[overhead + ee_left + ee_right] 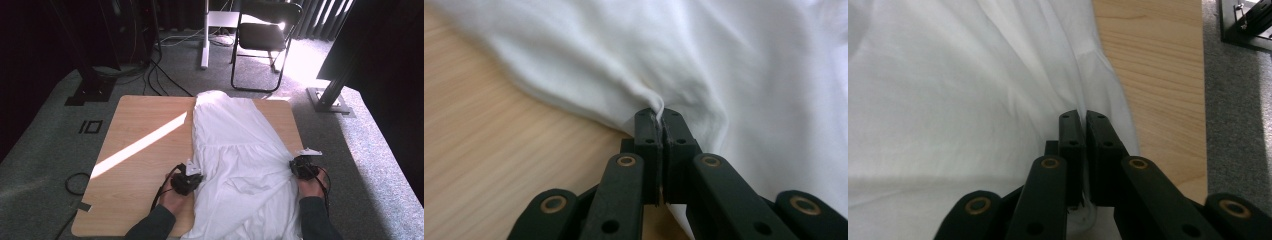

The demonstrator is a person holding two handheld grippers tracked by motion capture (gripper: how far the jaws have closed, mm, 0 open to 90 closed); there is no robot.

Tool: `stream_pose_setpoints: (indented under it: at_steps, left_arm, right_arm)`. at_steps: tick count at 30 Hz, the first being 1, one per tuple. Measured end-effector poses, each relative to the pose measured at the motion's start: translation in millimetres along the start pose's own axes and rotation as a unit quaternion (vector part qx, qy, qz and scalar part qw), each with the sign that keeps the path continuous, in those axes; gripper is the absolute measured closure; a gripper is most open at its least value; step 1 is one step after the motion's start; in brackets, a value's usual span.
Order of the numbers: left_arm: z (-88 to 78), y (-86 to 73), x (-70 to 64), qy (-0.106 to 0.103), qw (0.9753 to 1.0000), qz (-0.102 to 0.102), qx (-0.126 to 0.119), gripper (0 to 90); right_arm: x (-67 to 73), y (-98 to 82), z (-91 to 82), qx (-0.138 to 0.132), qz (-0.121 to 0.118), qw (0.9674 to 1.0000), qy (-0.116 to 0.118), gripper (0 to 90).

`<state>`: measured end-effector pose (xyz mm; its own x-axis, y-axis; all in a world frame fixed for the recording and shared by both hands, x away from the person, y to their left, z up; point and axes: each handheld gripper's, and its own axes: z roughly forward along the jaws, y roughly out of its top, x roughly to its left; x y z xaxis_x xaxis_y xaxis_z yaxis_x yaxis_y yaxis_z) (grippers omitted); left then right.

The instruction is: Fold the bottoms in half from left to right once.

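High overview; two close jaw-level cloth (240, 150) views

Lab or studio: grey carpet (45, 135), black frame posts (334, 85), loose cables (160, 75), folding chair (265, 35) beyond desk's (145, 125) far edge.

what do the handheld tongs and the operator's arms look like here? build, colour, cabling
Both tongs, the left and the right, are matte black, each topped by a grey three-cornered plate, with a black cable trailing back past the hand. In the two gripper views the jaws are flat black blocks on link arms with brass-coloured pivot bushings. The person wears dark long sleeves.
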<state>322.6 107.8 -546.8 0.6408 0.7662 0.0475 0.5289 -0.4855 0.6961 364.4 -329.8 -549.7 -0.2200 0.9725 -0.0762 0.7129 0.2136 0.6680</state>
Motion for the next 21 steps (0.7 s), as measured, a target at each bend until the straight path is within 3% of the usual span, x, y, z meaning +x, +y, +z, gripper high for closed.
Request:
stream_pose_setpoints:
  at_steps: [2,5,8,10,11,12,13,14,15,16,17,18,21]
  left_arm:
    - [-10.4,-9.2,23.9,0.036,0.9991,-0.021,0.007,88.9]
    - [-25.9,-21.4,61.2,0.067,0.9954,-0.068,0.004,89.2]
    - [-33.9,-26.9,85.8,0.093,0.9911,-0.095,-0.001,89.3]
    - [-33.9,-27.4,96.7,0.109,0.9882,-0.107,0.0,89.3]
    - [-33.9,-27.4,96.7,0.109,0.9882,-0.107,0.0,89.3]
    - [-32.2,-26.7,104.3,0.12,0.9858,-0.117,-0.002,89.3]
    - [-31.2,-26.9,108.5,0.125,0.984,-0.127,-0.006,89.3]
    - [-26.3,-26.9,120.6,0.133,0.98,-0.148,-0.004,89.3]
    - [-26.3,-26.9,120.6,0.133,0.98,-0.148,-0.004,89.3]
    - [-22.5,-22.1,129.3,0.15,0.9765,-0.155,-0.003,89.2]
    - [-22.5,-22.1,129.3,0.15,0.9765,-0.155,-0.003,89.3]
    - [-20.1,-12.5,135.1,0.166,0.9752,-0.146,0.005,89.3]
    - [-19.9,-2.4,138.6,0.174,0.9754,-0.136,0.005,89.2]
  right_arm:
    - [3.1,-2.2,-2.7,-0.002,0.004,0.9999,0.009,87.8]
    - [12.1,-4.9,-4.3,-0.003,-0.001,0.9993,0.036,87.7]
    - [24.3,-3.8,-2.7,-0.008,0.01,0.9949,0.1,87.7]
    - [36.1,0.9,0.6,-0.011,-0.003,0.9946,0.103,87.8]
    - [36.1,0.9,0.6,-0.011,-0.003,0.9946,0.103,87.8]
    - [48.1,10.4,7.0,-0.012,-0.018,0.9946,0.101,87.8]
    - [48.1,10.4,7.0,-0.012,-0.018,0.9946,0.101,87.8]
    - [53.8,18.9,14.1,-0.015,-0.022,0.9941,0.105,87.8]
    - [53.8,18.9,14.1,-0.015,-0.022,0.9941,0.105,87.8]
    - [58.0,26.9,21.4,-0.017,-0.015,0.9933,0.113,87.8]
    - [58.0,26.9,21.4,-0.017,-0.015,0.9933,0.113,87.8]
    - [63.3,33.8,26.6,-0.017,-0.016,0.9937,0.11,87.8]
    - [66.6,38.4,30.0,-0.017,-0.018,0.9941,0.106,87.7]
